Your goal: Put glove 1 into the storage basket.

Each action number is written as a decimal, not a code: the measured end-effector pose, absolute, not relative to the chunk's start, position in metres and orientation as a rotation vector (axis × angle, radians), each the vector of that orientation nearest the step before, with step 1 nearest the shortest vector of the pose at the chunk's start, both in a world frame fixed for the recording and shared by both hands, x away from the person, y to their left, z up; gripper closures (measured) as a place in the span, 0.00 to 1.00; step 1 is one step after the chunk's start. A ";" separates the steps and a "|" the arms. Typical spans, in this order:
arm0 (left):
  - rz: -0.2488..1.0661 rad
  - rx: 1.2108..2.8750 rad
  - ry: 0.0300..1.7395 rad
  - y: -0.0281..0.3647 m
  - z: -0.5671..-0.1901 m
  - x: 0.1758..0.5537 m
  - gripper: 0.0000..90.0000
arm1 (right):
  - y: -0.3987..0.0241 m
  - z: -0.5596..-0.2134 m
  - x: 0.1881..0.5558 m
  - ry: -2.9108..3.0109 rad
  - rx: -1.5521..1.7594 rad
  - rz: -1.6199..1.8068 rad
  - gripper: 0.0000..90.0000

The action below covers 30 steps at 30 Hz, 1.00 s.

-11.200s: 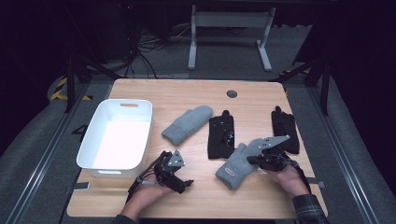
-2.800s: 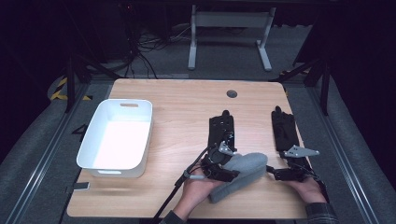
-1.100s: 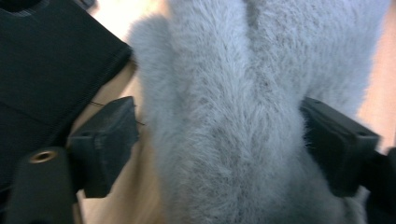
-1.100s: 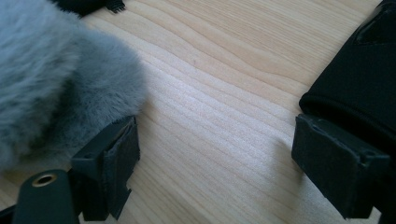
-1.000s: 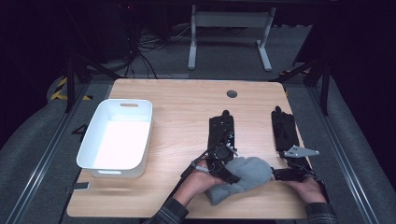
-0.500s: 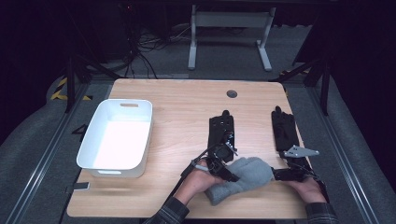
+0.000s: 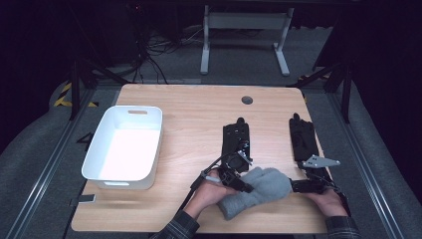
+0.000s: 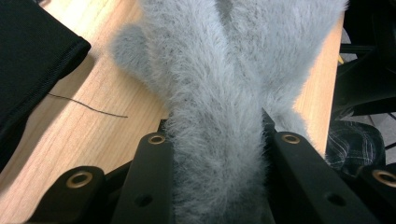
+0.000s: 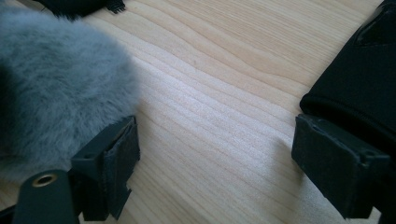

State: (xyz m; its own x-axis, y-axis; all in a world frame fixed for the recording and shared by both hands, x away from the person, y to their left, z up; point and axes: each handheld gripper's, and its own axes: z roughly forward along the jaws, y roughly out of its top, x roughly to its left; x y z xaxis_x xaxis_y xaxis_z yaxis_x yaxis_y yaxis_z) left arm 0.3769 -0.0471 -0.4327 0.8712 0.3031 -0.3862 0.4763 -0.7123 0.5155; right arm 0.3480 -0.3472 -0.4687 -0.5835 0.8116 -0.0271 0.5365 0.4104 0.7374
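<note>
Two grey mittens [image 7: 256, 191] lie stacked at the table's [image 7: 189, 109] near edge; my left gripper [image 7: 238, 178], jaws just closing, pinches them; my right gripper [image 7: 304, 186] rests open beside them.

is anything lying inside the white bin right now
No, the white bin shows only its bare white floor in the high view, while the grey mittens lie on the table.

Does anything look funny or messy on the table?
A little. The two grey mittens lie crossed in a heap, not flat like the black gloves. The left claw squeezes them into a bunch. A loose thread lies on the table.
</note>
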 end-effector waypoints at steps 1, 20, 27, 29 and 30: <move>-0.352 2.409 0.552 -0.046 -0.430 0.376 0.80 | -0.347 -0.469 0.348 2.290 1.156 0.990 0.18; -0.287 2.308 0.579 -0.013 -0.387 0.382 0.79 | -0.347 -0.469 0.348 2.290 1.156 0.990 0.18; -0.241 2.299 0.593 0.004 -0.371 0.390 0.79 | -0.347 -0.469 0.348 2.290 1.156 0.989 0.18; -0.222 2.298 0.603 0.010 -0.365 0.393 0.79 | -0.347 -0.469 0.348 2.290 1.156 0.989 0.18; -0.219 2.293 0.606 0.013 -0.362 0.394 0.79 | -0.347 -0.469 0.348 2.290 1.156 0.989 0.18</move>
